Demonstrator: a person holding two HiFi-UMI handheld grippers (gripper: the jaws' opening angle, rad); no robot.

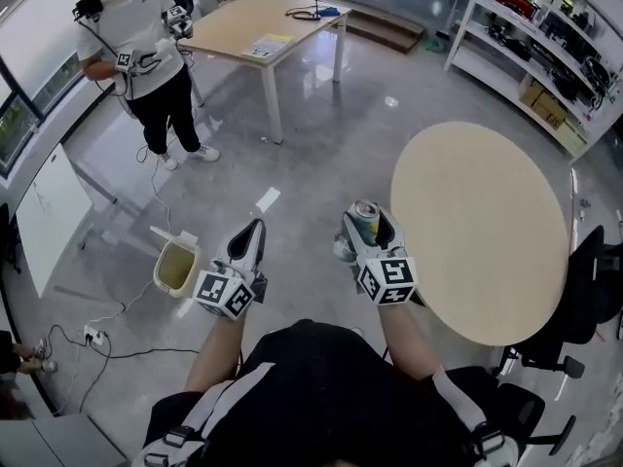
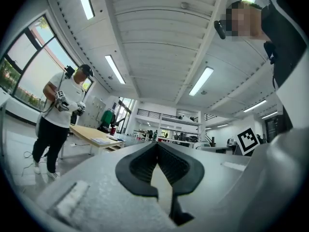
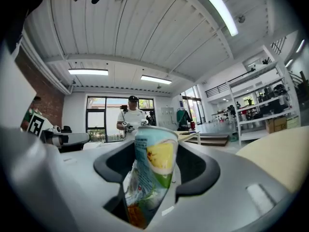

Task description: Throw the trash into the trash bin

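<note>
My right gripper (image 1: 365, 224) is shut on a crushed drink can (image 1: 366, 220), light blue and green with a fruit picture, which stands up between the jaws (image 3: 150, 170). It hangs over the floor just left of the round table (image 1: 487, 232). My left gripper (image 1: 249, 237) is shut with nothing in it; in the left gripper view its black pads (image 2: 176, 168) meet at the tips. A small cream trash bin (image 1: 176, 267), lid open, stands on the floor left of the left gripper.
A person (image 1: 146, 56) with grippers stands at the far left by a rectangular wooden table (image 1: 258, 22). Cables and a power strip (image 1: 93, 336) lie on the floor near the bin. White shelves (image 1: 545, 47) line the right wall. A black chair (image 1: 579, 309) sits right of the round table.
</note>
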